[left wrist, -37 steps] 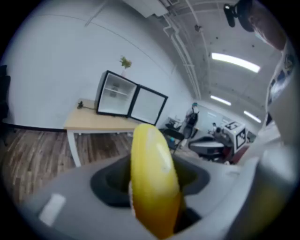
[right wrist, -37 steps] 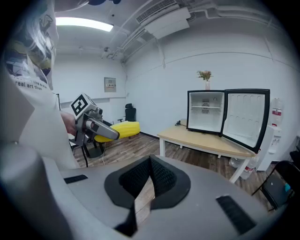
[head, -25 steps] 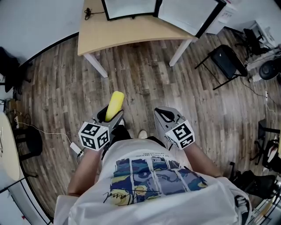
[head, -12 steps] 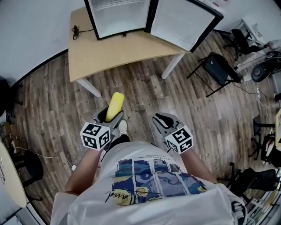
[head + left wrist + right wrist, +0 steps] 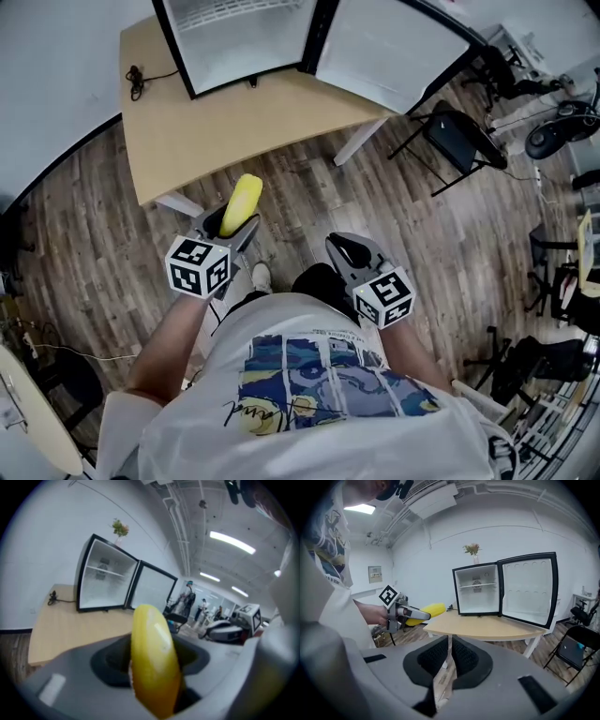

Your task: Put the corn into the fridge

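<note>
Left gripper [image 5: 228,232]: fingers clamp the corn [image 5: 241,202].
Right gripper [image 5: 351,253]: fingers closed, empty.
Corn: over the floor [image 5: 309,202], near the table [image 5: 187,131] edge.
Fridge [image 5: 234,42]: on the table, door open.

The corn [image 5: 241,204] looks smooth and glossy, like yellow plastic, and the left claw [image 5: 232,230] around it is matt grey plastic. Beyond the corn, the surface [image 5: 216,122] is pale, smooth, matt wood. The floor [image 5: 94,216] beneath it is grainy grey-brown wood plank, and the fridge [image 5: 234,37] on it has a glossy black frame.
</note>
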